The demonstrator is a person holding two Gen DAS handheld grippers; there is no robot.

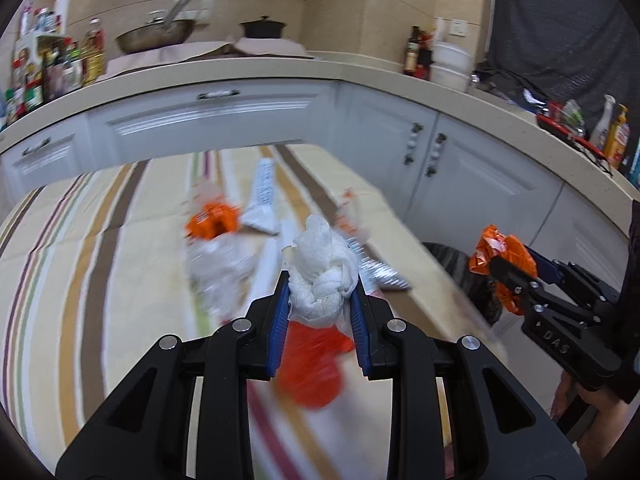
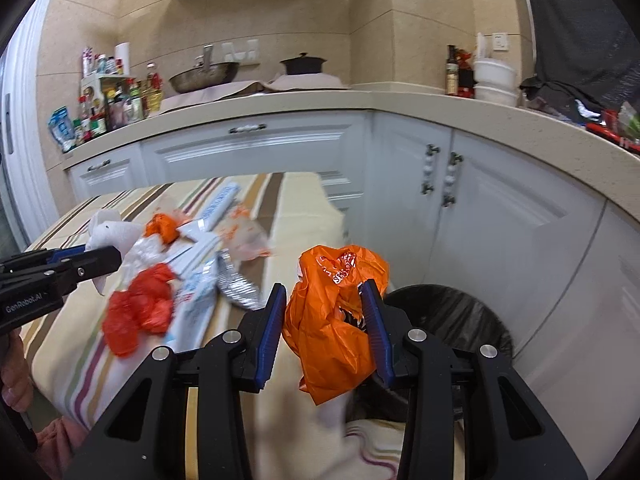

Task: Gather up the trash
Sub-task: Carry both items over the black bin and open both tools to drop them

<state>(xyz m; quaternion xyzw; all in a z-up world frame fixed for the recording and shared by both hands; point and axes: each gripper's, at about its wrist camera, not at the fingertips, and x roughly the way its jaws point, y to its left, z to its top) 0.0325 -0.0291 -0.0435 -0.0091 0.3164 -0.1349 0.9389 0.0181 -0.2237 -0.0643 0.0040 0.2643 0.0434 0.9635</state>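
Note:
My left gripper is shut on a crumpled white paper towel, held above the striped tablecloth. My right gripper is shut on an orange plastic bag beside a round bin with a black liner. In the left wrist view the right gripper and its orange bag hang over the bin. On the cloth lie a red bag, a silver wrapper, a long white packet and a small orange wrapper.
White cabinets and a beige counter wrap around behind and to the right of the table. A wok, a dark pot and several bottles stand on the counter. A hand holds the left gripper.

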